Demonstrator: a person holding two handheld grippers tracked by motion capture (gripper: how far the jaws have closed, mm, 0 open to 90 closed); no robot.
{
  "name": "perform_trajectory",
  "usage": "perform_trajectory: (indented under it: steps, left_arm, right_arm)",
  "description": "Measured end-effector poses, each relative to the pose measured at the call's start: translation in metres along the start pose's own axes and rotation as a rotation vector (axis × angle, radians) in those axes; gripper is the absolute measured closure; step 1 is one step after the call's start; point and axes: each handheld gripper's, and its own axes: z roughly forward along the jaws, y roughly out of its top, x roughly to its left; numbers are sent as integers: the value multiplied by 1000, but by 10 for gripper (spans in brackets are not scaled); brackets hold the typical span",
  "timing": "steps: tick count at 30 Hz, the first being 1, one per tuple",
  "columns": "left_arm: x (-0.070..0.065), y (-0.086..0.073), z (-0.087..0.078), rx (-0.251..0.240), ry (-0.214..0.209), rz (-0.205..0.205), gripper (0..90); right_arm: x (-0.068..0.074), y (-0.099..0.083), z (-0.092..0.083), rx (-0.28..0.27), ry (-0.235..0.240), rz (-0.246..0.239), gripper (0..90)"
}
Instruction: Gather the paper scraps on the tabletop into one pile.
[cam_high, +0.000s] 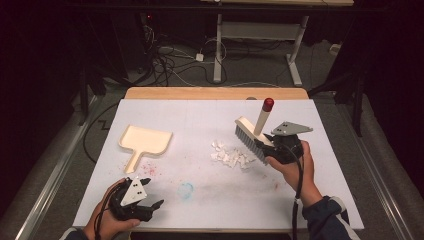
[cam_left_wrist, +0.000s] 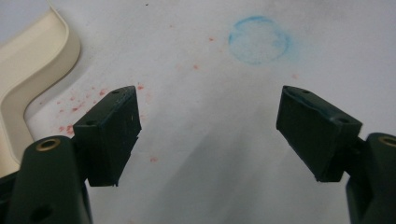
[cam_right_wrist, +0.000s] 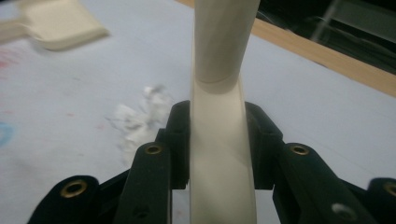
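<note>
Brush (cam_high: 251, 132) sits right of centre on the white surface (cam_high: 210, 200), its bristles down beside a heap of white scraps (cam_high: 230, 156) and its cream handle with the red cap slanting up and away. The right tongs (cam_high: 272, 150) are clamped on that handle. The right gripper view shows the grip close up: both black pads pressed flat against the handle's sides, with the scraps blurred beyond on the left. The high view instead gives the layout: the dustpan (cam_high: 145, 142) lies well apart at the left, mouth towards the far edge, and bare surface stretches between it and the scraps. The left tongs (cam_high: 150, 202) rest near the front edge, and the left gripper view shows them (cam_left_wrist: 208, 135) spread wide with nothing between, above red specks (cam_left_wrist: 74, 107) and a faint blue ring (cam_left_wrist: 258, 39), the dustpan's rim just to the left.
</note>
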Motion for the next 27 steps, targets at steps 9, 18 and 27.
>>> perform_trajectory:
  steps: [9,18,27]
  left_arm:
    - [-1,1,0,2,1,11,210]
    - [-2,1,0,4,-1,19,211]
    - [-2,0,0,5,-4,16,211]
  right_arm:
    - [15,-14,31,103,-186,39,681]
    - [53,1,48,103,-184,-6,681]
    - [64,10,58,77,-182,-4,681]
